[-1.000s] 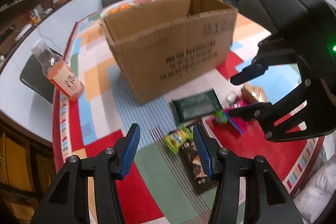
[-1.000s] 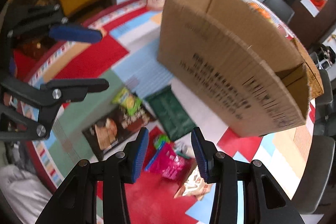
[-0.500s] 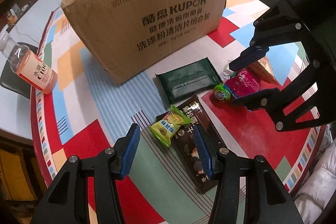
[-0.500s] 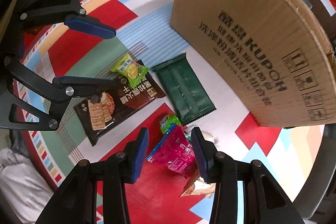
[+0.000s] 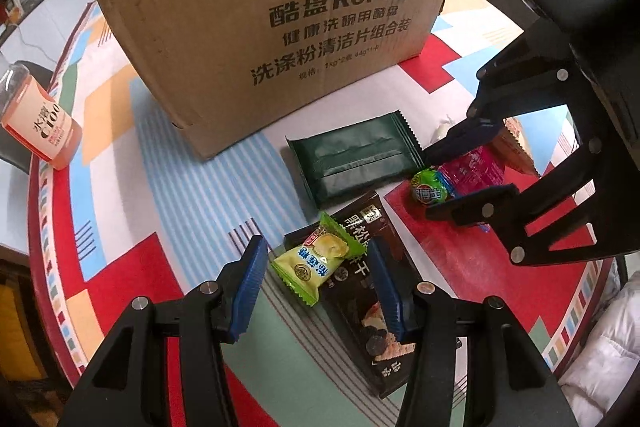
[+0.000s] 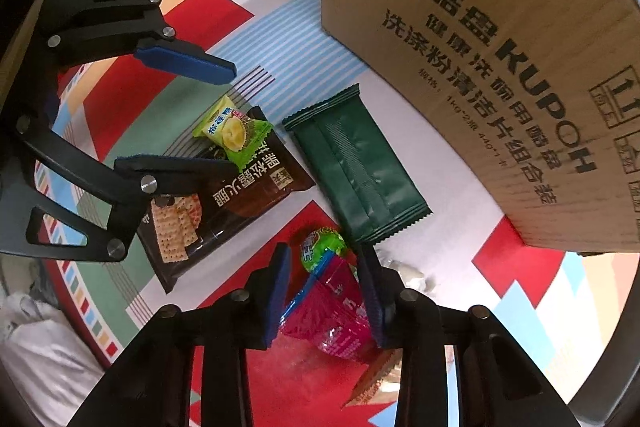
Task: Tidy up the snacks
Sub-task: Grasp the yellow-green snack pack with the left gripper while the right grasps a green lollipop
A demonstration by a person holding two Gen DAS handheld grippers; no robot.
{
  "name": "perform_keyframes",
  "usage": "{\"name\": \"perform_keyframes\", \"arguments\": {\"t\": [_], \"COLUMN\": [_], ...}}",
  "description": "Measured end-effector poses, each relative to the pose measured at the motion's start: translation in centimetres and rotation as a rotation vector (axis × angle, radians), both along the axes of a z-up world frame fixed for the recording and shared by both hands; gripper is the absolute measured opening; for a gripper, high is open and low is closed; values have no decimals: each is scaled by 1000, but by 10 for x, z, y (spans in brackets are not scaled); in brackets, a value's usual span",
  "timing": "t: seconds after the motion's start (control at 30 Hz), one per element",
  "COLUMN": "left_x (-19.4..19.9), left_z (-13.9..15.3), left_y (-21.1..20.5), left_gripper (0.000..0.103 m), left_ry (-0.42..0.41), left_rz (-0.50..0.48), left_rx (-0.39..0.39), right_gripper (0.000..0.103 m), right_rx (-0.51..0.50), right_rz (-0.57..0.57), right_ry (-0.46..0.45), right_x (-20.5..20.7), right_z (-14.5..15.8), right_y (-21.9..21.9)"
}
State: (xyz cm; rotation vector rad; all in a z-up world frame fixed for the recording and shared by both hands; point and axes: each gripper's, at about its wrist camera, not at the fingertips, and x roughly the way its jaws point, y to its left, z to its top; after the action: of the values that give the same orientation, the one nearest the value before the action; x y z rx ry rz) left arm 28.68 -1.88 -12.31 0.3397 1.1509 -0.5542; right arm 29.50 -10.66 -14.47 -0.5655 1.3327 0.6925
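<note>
On a round table covered with a colourful geometric cloth, 5 snack packets lie in front of a brown cardboard box printed KUPOH. The left gripper hangs over a small yellow-green wrapped durian cake, its 2 blue pads apart on either side of the wrapper without touching it. That cake rests on the upper end of a long dark brown cracker packet. Just beyond lies a flat dark green foil packet, near the box's front face.

The right gripper points down over a magenta plastic snack bag; its jaws have just been closing, with the bag between them, though whether the pads already press it I cannot tell (the left pad looks just clear). A small round green-wrapped sweet sits at the bag's far end, touching it. An orange-brown packet lies partly under the bag. A bottle of orange drink stands at the table's edge.
</note>
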Motion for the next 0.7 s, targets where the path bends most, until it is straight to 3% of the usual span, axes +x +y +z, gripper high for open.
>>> {"name": "perform_keyframes", "arguments": {"t": [0.33,0.47,0.7], "left_x": [3,1,-6], "left_z": [-6,-7,-2], "left_y": [-4,-5,-6], "left_gripper": [43,28,28], "left_ry": [20,30,24], "left_rz": [9,10,39], "left_rx": [-39,-52,-78], "right_gripper": [27,26,26], "right_rx": [34,55,94], "right_rz": [-21,-30,-39], "right_ry": [30,29,1], "right_x": [12,13,4], "right_z": [-18,-18,-8], "right_y": [8,8,0]}}
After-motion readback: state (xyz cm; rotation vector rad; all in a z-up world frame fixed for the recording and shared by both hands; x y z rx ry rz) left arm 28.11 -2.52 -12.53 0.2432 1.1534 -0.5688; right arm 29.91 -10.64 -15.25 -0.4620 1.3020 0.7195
